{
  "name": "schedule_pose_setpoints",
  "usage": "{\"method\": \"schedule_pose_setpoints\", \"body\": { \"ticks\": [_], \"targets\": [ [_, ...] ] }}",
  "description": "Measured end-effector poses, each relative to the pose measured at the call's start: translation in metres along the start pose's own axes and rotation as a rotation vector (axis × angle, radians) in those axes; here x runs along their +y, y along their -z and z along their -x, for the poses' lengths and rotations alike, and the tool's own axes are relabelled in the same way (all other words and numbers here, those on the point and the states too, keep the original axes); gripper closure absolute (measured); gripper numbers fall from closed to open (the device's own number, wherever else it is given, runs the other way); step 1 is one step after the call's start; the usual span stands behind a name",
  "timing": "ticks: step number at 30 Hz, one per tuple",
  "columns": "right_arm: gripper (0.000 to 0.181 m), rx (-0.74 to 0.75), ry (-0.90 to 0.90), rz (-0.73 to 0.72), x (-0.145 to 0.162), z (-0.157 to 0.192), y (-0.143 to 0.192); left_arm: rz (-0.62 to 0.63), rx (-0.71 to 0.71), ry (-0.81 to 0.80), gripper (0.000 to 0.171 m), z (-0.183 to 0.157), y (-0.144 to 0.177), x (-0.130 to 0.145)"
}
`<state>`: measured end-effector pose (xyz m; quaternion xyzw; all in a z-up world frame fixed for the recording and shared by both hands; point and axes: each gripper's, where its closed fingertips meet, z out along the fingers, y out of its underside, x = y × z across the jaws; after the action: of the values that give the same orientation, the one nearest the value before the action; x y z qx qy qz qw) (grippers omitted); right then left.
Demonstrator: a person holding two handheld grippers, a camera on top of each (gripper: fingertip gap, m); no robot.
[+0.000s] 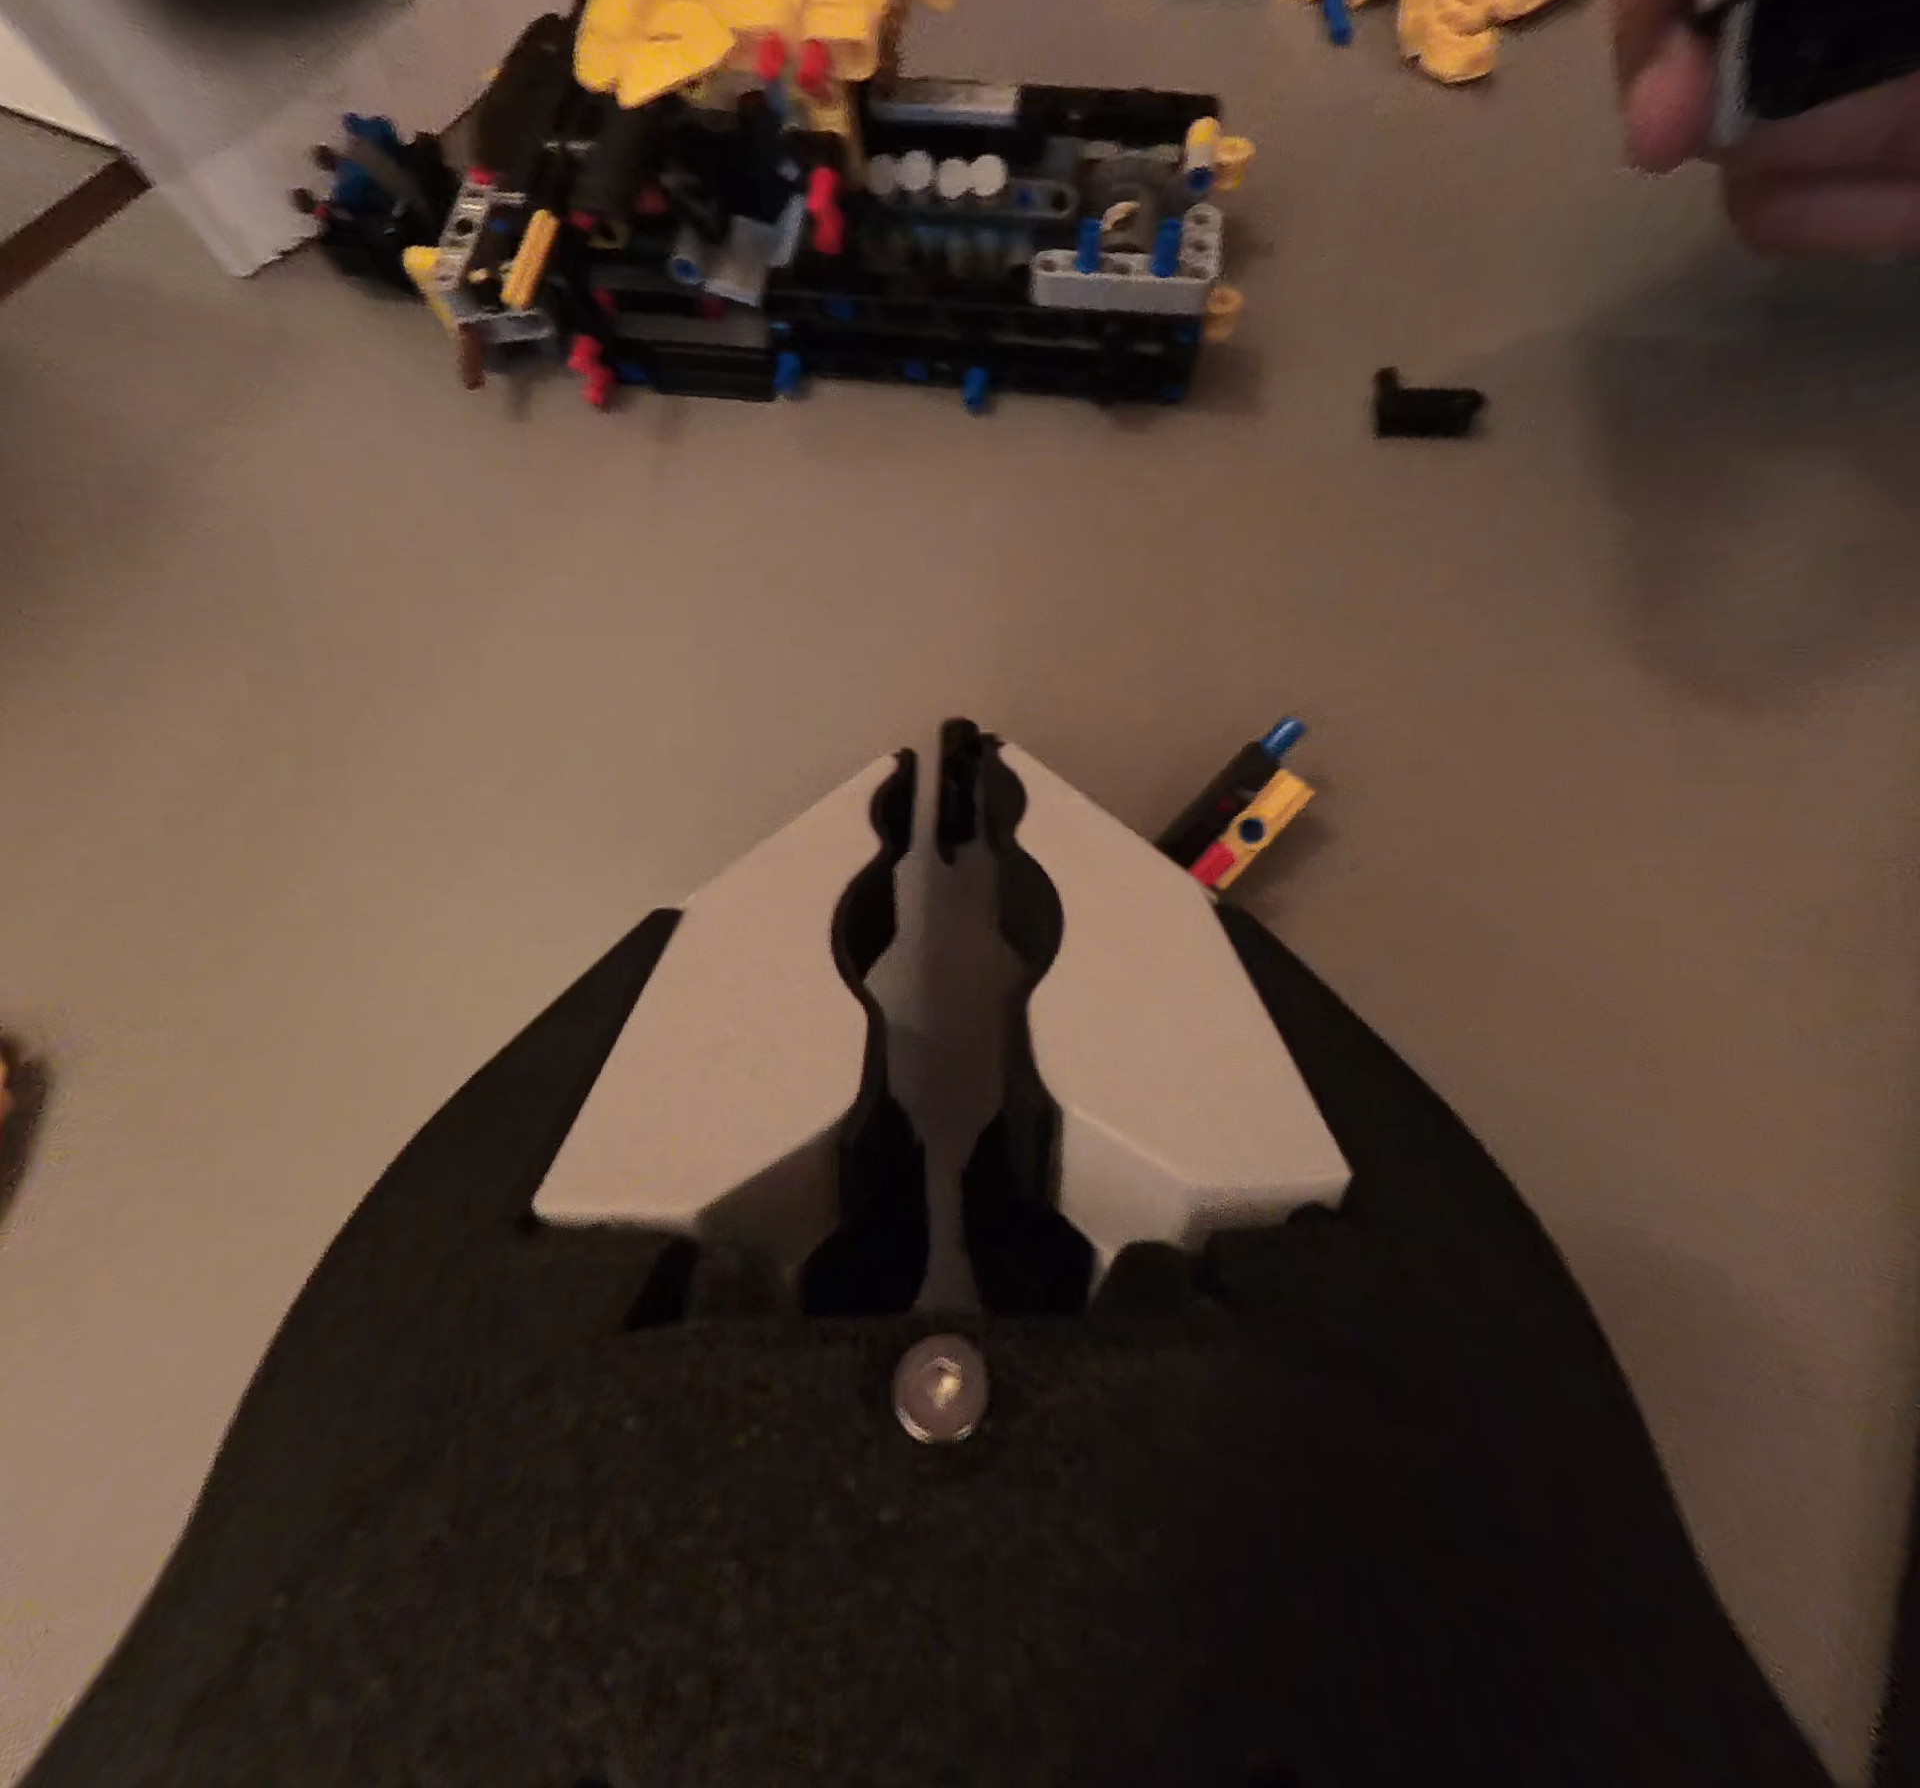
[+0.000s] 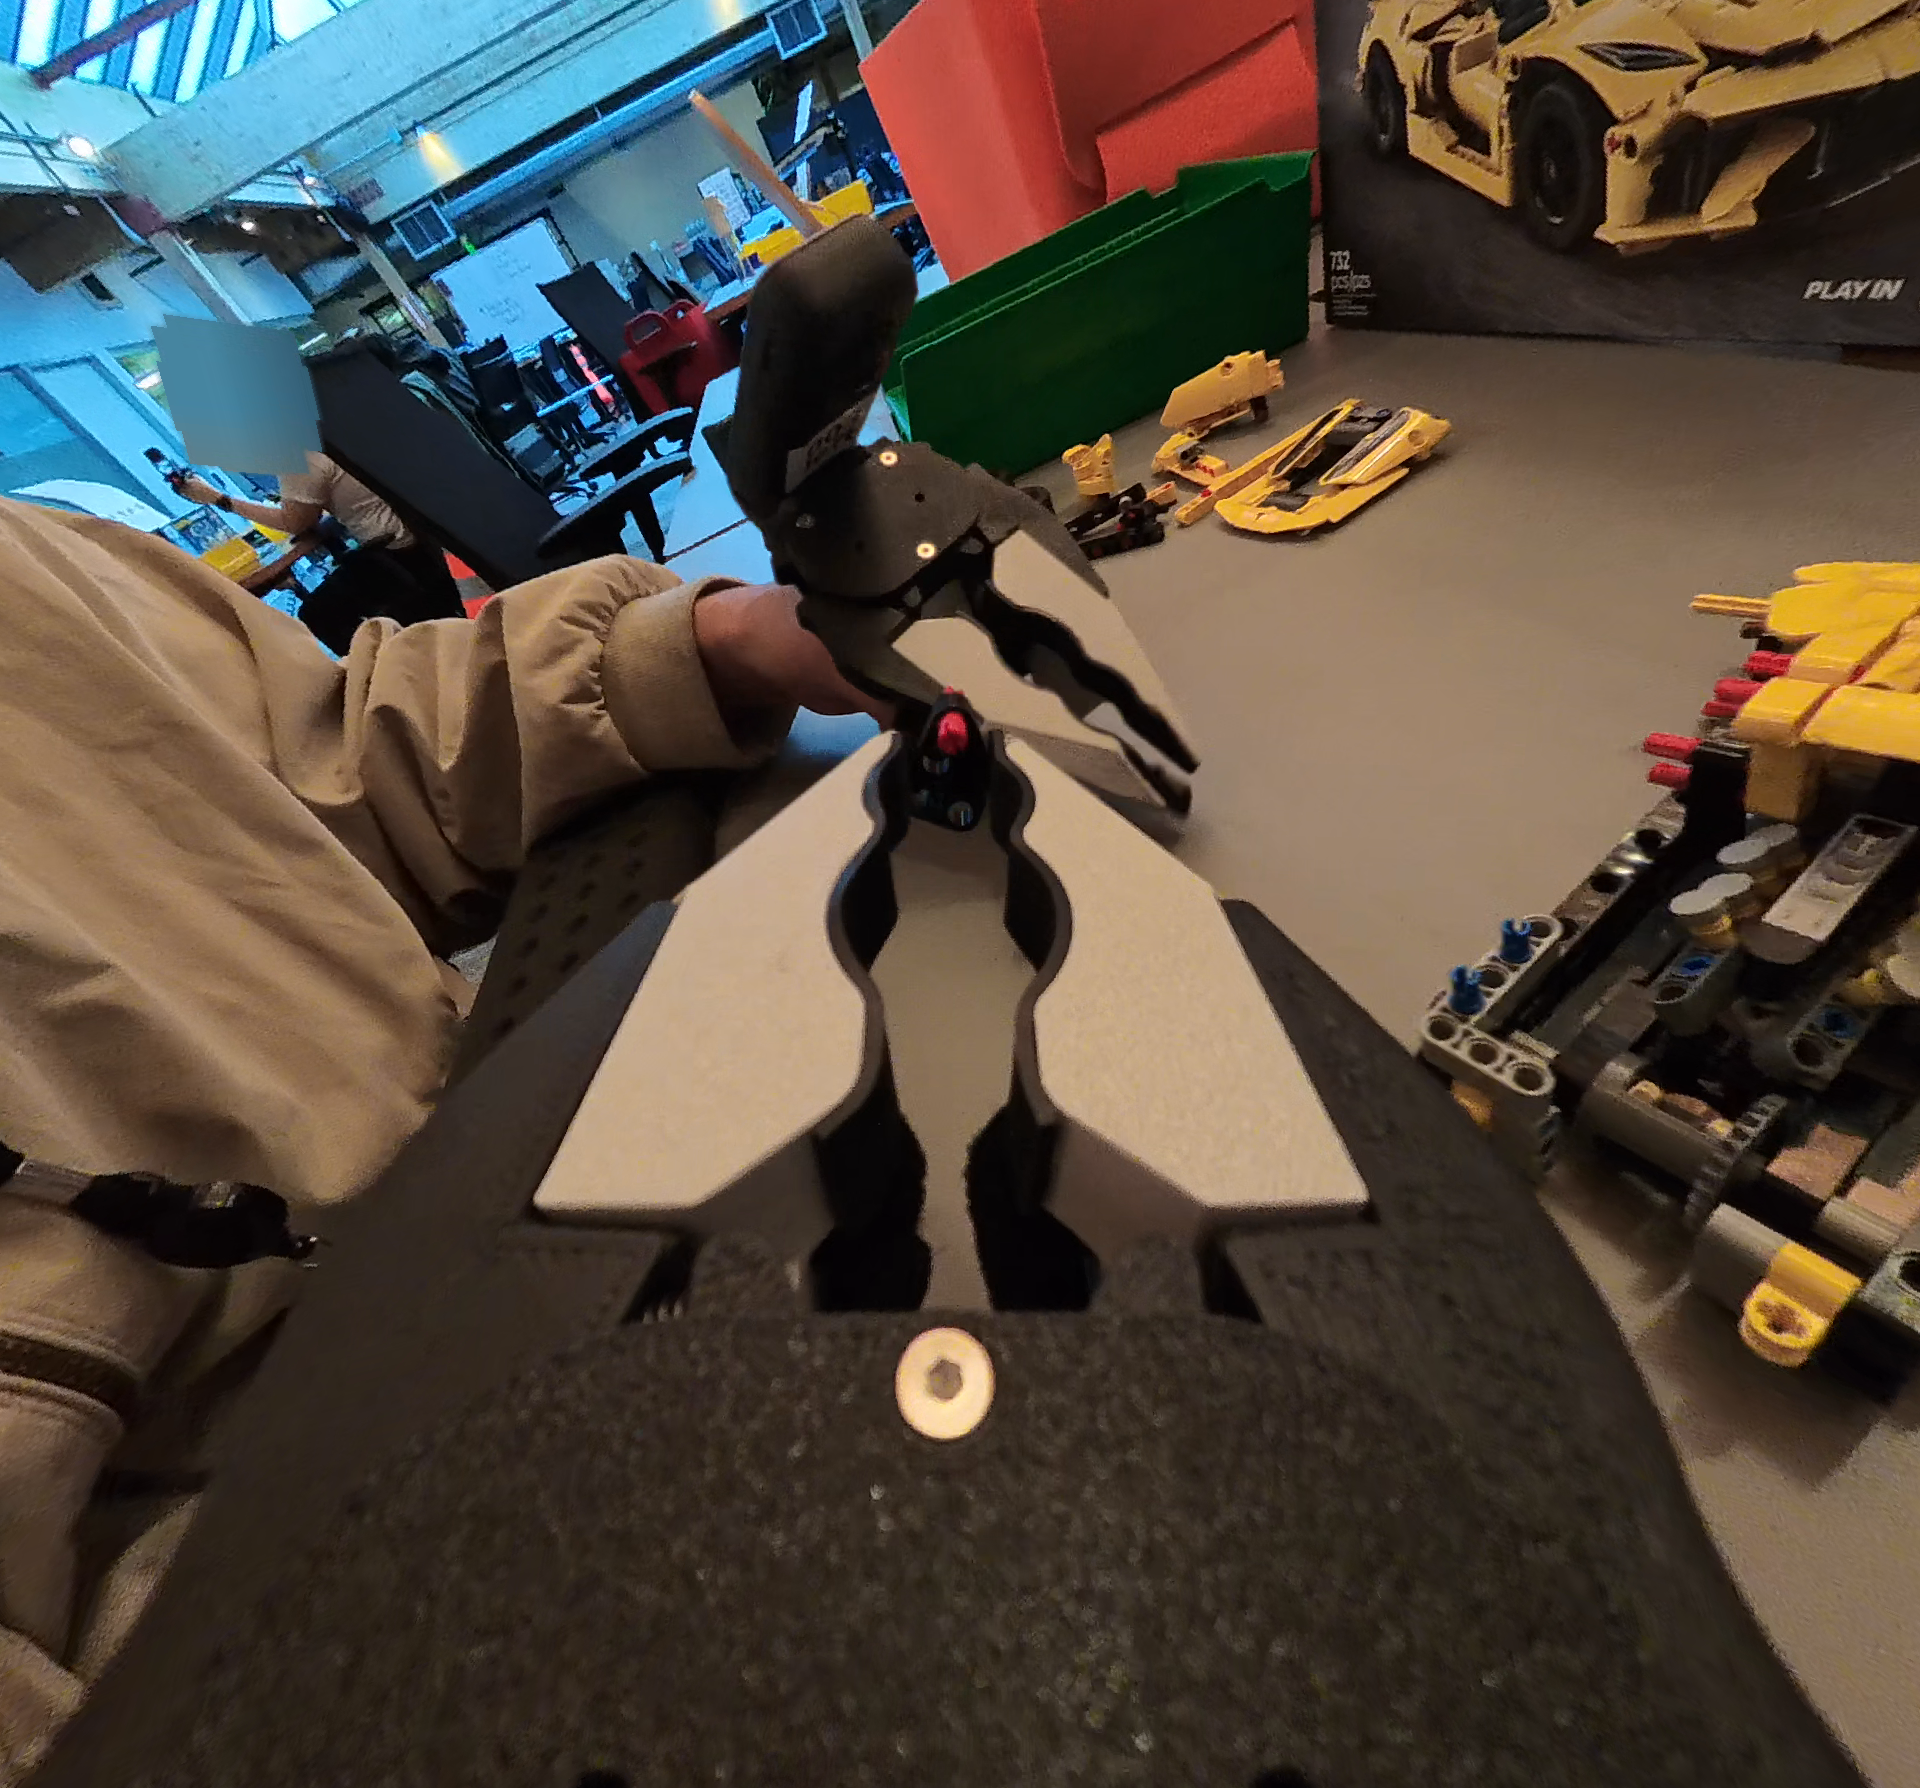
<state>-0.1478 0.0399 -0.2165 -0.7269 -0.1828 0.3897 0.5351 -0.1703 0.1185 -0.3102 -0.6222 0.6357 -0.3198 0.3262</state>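
My left tool (image 1: 951,782) pinches a small black pin (image 1: 954,777) above the grey worktop (image 1: 416,647); a short black-and-yellow subassembly (image 1: 1242,808) lies just right of it. My right tool (image 2: 943,782) grips a black piece with a red pin (image 2: 943,770). The car chassis (image 1: 831,252) sits far ahead. I'd judge steady, aligned tips matter most here.

On the grey desk (image 1: 416,595) we see a half-built brick chassis (image 1: 831,252), loose yellow panels (image 2: 1320,471), a green bin (image 2: 1101,325) and a red box (image 2: 1091,55).
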Motion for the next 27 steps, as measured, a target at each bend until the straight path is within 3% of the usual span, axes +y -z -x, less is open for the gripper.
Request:
{"method": "schedule_pose_setpoints", "body": {
  "ticks": [1, 3, 8, 11, 13, 22, 27],
  "targets": [
    [0.168, -0.009, -0.005, 0.003, 0.001, 0.001, -0.001, -0.026, 0.028, 0.022, 0.148, -0.005, 0.001, -0.005],
    [0.168, -0.023, -0.014, 0.011, 0.002, 0.003, -0.002, -0.106, 0.137, 0.073, 0.143, -0.021, 0.007, -0.021],
    [0.168, -0.026, 0.009, 0.019, 0.003, 0.006, -0.004, -0.378, 0.42, 0.145, 0.152, -0.063, 0.041, -0.071],
    [0.168, 0.105, 0.181, 0.033, 0.001, -0.002, -0.003, -0.422, 0.51, 0.228, 0.152, -0.071, 0.048, -0.082],
    [0.168, 0.11, 0.269, 0.046, 0.003, 0.004, -0.006, -0.456, 0.522, 0.243, 0.152, -0.072, 0.051, -0.088],
    [0.169, -0.139, 0.04, -0.251, -0.039, 0.03, 0.009, -0.469, 0.672, 0.243, 0.143, -0.105, 0.054, -0.094],
    [0.169, -0.142, 0.051, -0.258, -0.039, 0.031, 0.009, -0.53, 0.688, 0.269, 0.143, -0.11, 0.057, -0.108]
  ]
}}
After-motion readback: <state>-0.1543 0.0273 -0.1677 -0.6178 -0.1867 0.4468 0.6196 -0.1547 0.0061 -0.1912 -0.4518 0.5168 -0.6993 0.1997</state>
